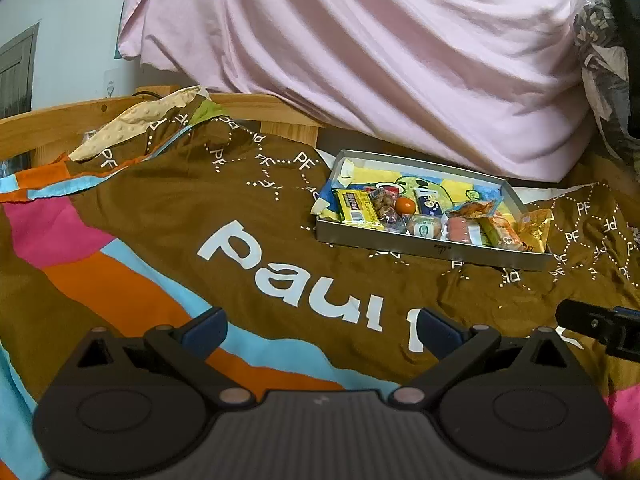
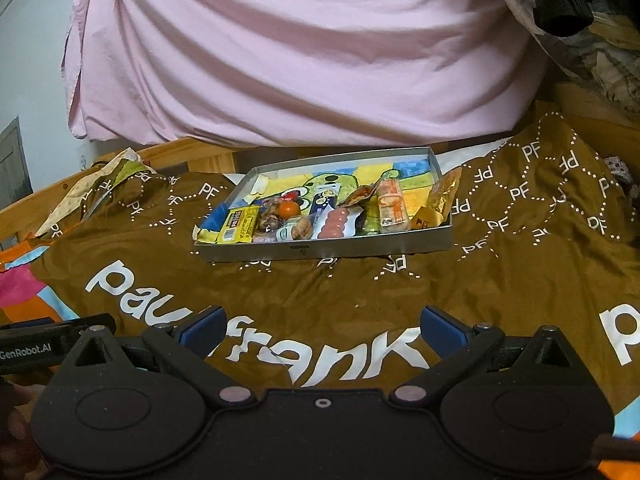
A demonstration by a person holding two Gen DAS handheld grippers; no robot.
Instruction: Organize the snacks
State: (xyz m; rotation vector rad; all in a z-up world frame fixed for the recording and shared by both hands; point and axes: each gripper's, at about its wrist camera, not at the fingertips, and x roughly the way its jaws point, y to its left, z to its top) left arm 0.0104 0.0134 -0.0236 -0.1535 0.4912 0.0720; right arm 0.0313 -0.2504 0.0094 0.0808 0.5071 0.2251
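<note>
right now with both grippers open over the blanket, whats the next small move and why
Probably ease the right hand-held gripper forward toward the metal tray. Both it and the left hand-held gripper are open, empty and short of the tray, where the snacks lie jumbled; the yellow bar at the near left corner looks easiest to reach.

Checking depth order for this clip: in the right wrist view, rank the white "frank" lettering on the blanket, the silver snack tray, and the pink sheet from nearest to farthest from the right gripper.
1. "frank" lettering: on the brown blanket, directly between the open fingers of the right gripper.
2. Silver snack tray: centre, further up the blanket.
3. Pink sheet: hanging behind the tray, farthest.
</note>
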